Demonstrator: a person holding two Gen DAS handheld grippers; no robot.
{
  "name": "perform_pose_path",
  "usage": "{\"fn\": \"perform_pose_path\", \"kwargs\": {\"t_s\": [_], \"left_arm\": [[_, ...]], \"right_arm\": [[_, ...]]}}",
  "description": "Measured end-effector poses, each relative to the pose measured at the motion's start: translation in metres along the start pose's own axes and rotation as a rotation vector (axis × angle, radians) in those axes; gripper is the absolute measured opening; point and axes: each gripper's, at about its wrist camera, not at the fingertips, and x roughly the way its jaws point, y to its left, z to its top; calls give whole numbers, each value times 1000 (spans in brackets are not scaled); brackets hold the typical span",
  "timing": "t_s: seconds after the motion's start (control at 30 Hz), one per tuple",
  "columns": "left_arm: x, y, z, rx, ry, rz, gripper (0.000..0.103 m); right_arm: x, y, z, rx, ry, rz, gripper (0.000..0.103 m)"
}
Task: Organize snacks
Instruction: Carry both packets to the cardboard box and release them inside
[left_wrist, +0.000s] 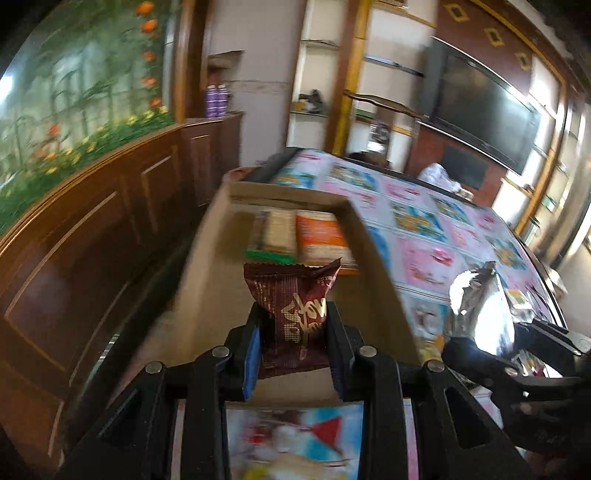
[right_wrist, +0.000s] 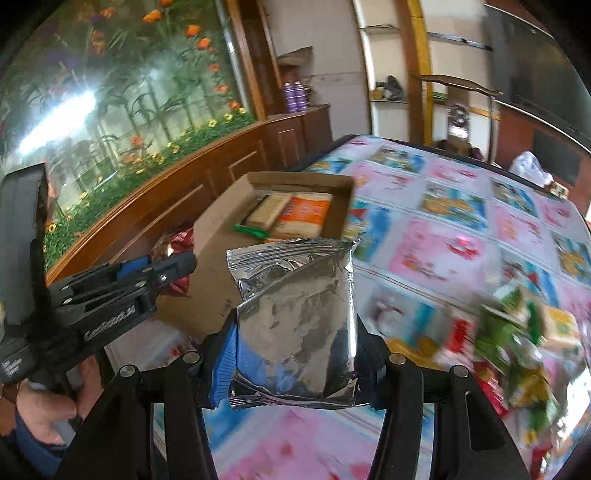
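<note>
My left gripper (left_wrist: 293, 325) is shut on a brown snack packet (left_wrist: 293, 310) and holds it above the near end of an open cardboard box (left_wrist: 380, 266). The box (right_wrist: 218, 221) holds a beige packet (left_wrist: 275, 230) and an orange packet (left_wrist: 321, 236). My right gripper (right_wrist: 297, 332) is shut on a silver foil packet (right_wrist: 299, 310), held above the table just right of the box. The left gripper (right_wrist: 173, 264) and its brown packet (right_wrist: 177, 240) show in the right wrist view; the foil packet (left_wrist: 480, 306) shows in the left wrist view.
A table with a pink and blue patterned cloth (right_wrist: 443, 236) carries the box. A pile of loose green, yellow and red snacks (right_wrist: 524, 343) lies at its right. A wooden cabinet (left_wrist: 92, 240) runs along the left. A chair (right_wrist: 458, 96) stands beyond the table.
</note>
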Motion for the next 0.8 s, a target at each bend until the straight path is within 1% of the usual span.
{"fn": "perform_pose_path", "kwargs": {"t_s": [0.07,0.17,0.23,0.3,0.37,0.47,0.53,0.6,0.7,0.8], "left_arm": [[-2,12,2,-24,-6,14,30],[-6,26,2,-49,-15,30,30],[-7,31,1,-50,-15,33,30],[-7,33,0,-49,-13,35,30],[-7,35,-1,-46,-13,32,30],[-4,38,0,-52,-7,29,30],[-1,36,2,-57,-2,26,30],[1,35,2,-50,3,20,30],[3,30,2,-36,16,4,30],[10,19,2,9,40,6,30]], "right_arm": [[17,9,7,1,13,7,59],[47,23,14,-14,40,-5,59],[66,28,12,-14,80,-3,59],[72,30,4,-17,104,14,59],[73,32,-1,-31,117,12,59],[71,26,-15,-14,165,42,58],[63,28,-26,-48,175,28,58],[55,29,-34,-55,182,38,58],[45,23,-35,-16,177,74,58],[40,19,-22,17,148,77,58]]}}
